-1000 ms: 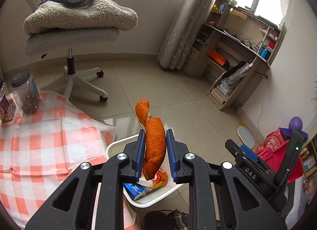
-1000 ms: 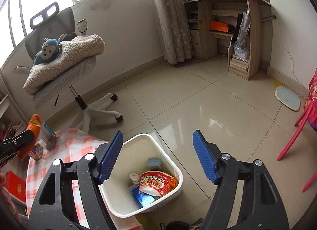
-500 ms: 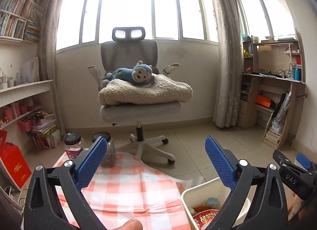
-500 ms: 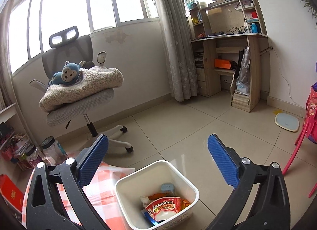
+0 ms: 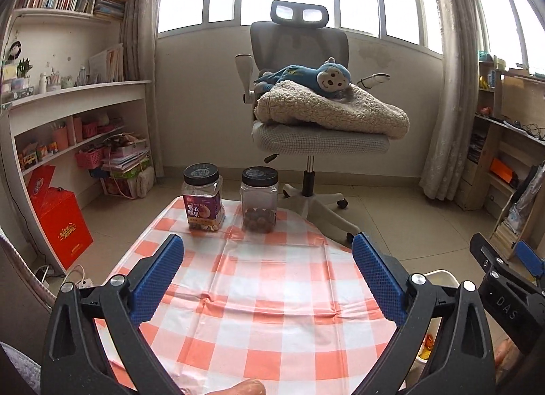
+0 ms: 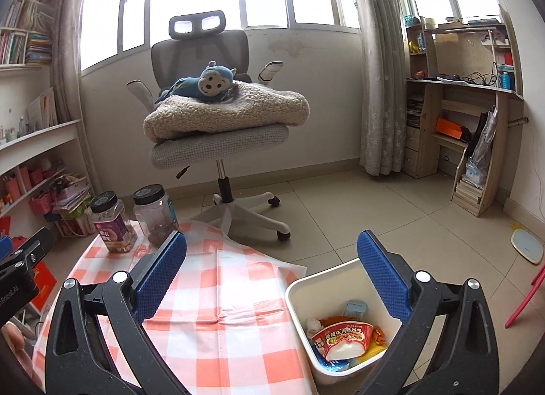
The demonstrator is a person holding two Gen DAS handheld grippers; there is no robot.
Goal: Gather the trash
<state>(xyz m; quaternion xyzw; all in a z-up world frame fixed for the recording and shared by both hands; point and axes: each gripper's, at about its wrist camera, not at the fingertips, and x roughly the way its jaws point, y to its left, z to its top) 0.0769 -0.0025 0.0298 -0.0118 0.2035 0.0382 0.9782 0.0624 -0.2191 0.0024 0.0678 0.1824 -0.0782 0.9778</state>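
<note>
The white trash bin [image 6: 299,296] stands on the floor beside the table, holding a red noodle cup [image 6: 342,338], orange peel [image 6: 376,333] and other scraps. Its rim shows at the right in the left wrist view [image 5: 442,274]. My left gripper [image 5: 267,269] is open and empty above the orange-checked tablecloth [image 5: 259,299]. My right gripper [image 6: 272,269] is open and empty, spanning the cloth's edge and the bin. The right gripper also shows at the right edge of the left wrist view [image 5: 504,279].
Two black-lidded jars [image 5: 203,202] [image 5: 259,199] stand at the table's far end. A grey office chair [image 5: 306,122] with a blanket and blue monkey toy is behind it. Shelves [image 5: 68,122] at left, a desk [image 6: 470,129] at right.
A second ago my left gripper held an orange peel over the bin. It has opened, the peel is in the bin, and both grippers have swung back over the table.
</note>
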